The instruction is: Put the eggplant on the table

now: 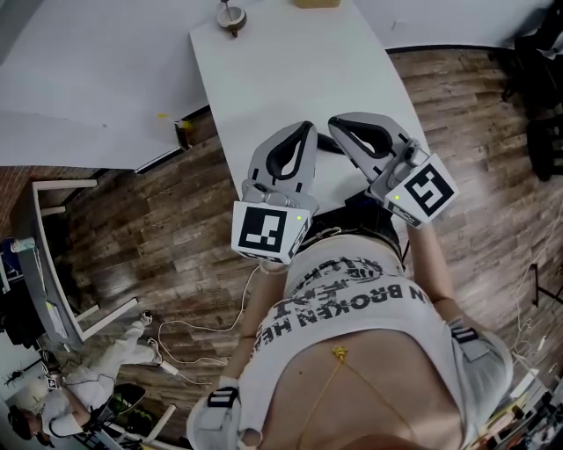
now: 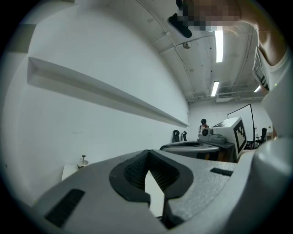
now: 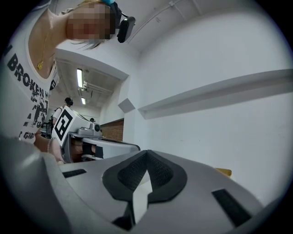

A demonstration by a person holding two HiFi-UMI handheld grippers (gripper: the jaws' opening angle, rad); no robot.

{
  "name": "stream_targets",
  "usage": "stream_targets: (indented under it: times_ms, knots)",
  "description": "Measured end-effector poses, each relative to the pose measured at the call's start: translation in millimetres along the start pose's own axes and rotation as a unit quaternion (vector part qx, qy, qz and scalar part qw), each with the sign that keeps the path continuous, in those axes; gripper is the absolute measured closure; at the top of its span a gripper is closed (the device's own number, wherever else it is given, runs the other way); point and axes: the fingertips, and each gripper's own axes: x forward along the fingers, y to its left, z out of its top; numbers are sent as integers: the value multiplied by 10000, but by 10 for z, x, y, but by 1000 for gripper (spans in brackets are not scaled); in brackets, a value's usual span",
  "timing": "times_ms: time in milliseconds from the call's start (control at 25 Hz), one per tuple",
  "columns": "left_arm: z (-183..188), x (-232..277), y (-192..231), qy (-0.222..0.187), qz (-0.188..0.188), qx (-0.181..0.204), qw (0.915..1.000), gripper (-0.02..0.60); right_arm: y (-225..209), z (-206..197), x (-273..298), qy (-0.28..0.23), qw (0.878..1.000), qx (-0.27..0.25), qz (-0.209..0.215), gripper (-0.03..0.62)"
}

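Well, both my tools are closed tight with nothing between the jaws: my left gripper (image 1: 303, 132) and right gripper (image 1: 339, 123) are held level, side by side, over the near end of the white table (image 1: 281, 79). Where the eggplant is I cannot tell. A small round object (image 1: 231, 16) and a yellow object (image 1: 317, 3) sit at the far end.

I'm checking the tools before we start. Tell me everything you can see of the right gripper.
The right gripper looks like grey plastic, with two curved jaws lined with black ribbed pads. The jaws are shut, tips together, with nothing between them. A white cube with black square markers sits at its rear. It is held roughly level over the near end of the white table, beside the left gripper, with a gap between them.
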Motion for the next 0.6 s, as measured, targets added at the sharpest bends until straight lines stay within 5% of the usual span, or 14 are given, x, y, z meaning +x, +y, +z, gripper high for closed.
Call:
stream_targets:
  times_ms: [600]
  knots:
    - [-38, -16, -39, 71, -47, -26, 10000, 575, -45, -3, -35, 40, 10000, 17, -73, 586]
